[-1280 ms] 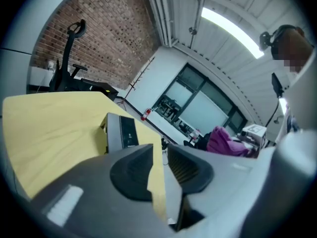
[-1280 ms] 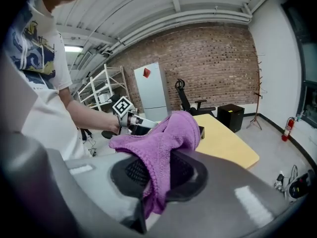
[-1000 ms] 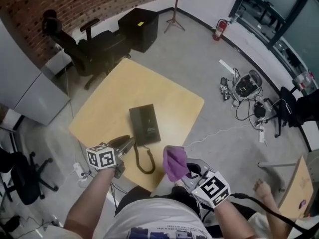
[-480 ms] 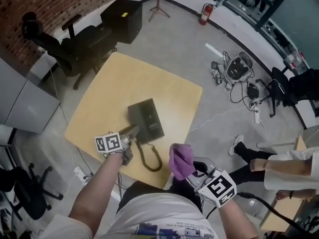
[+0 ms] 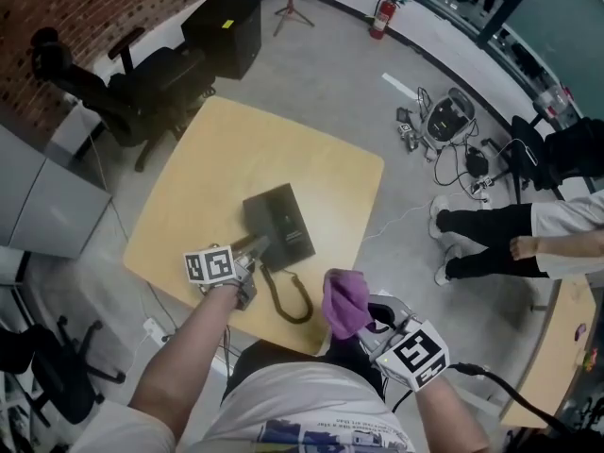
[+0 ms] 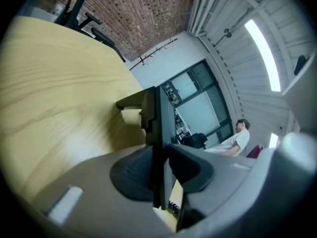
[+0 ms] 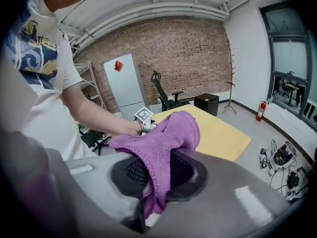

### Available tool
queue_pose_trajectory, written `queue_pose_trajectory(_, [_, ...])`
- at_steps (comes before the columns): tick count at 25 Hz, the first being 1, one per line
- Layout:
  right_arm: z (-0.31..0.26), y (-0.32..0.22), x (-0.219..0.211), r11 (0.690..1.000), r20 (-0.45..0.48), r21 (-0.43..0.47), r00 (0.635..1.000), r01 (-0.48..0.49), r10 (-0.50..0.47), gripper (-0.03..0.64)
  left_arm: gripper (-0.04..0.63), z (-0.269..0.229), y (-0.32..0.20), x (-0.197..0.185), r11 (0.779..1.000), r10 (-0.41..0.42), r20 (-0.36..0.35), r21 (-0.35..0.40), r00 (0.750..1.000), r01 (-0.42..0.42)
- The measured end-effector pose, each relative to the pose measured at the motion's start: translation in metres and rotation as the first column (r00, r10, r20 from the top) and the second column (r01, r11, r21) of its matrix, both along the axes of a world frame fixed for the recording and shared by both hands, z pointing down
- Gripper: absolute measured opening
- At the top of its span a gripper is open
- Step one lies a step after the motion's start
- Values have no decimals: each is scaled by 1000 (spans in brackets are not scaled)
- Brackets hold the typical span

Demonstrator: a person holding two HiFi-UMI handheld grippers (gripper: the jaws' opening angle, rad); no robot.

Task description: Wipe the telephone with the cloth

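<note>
The black telephone (image 5: pixel 278 225) lies on the yellow table (image 5: pixel 311 159), and its coiled cord (image 5: pixel 291 300) loops toward the near edge. My left gripper (image 5: pixel 251 253) is at the telephone's near left corner. In the left gripper view a thin dark edge of the telephone (image 6: pixel 158 133) stands upright between the closing jaws of the left gripper (image 6: pixel 159 175), with a pad close against each side. My right gripper (image 5: pixel 363 321) hangs off the table's near edge, shut on a purple cloth (image 5: pixel 345 302). The cloth (image 7: pixel 163 138) bunches out of the right gripper (image 7: pixel 156 177) in its own view.
A black office chair (image 5: pixel 123 83) and a black box (image 5: pixel 222 31) stand beyond the table's far left. Cables and gear (image 5: pixel 444 121) lie on the floor at the right, where a person's legs (image 5: pixel 491 229) stand. A fire extinguisher (image 5: pixel 380 12) is by the far wall.
My left gripper has moved from near the table's front edge up to the telephone's near left corner. A person has walked into view at the right. The right gripper keeps the cloth.
</note>
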State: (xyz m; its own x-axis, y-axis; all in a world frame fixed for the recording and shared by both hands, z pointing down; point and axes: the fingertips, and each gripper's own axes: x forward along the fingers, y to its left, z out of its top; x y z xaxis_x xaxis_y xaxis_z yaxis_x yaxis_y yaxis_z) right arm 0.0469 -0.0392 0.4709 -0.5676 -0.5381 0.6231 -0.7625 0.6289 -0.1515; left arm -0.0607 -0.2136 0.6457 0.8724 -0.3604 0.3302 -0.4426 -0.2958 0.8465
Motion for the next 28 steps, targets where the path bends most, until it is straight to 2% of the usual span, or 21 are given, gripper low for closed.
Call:
queue_pose_trajectory(6, [-3,-4,-4,1000,0,9,1000,16,-16,43,84,-6,0,0,1000,-24,17,-14,1000,24])
queue_pose_trajectory(13, [-9,-1,1,998,0,26,999,49,-49,43,77,-22,6,-3,998,-59,-19,5,998,59])
queue_pose_trajectory(17, [-15,-4,8,996,12,50,997,76,-77,43,77,-43,15,-5,996,-78,-80,32,994,81])
queue_pose_trajectory(22, [-26,-30,9,986,18,92,990,137,-139,43,75,-86,34,2,995,-56,-152,78,987,68])
queue_pose_trajectory(28, [-49,-63,3,954,29,153,964,258,-265,43,77,-126,69,28,994,-13,-226,102,974,37])
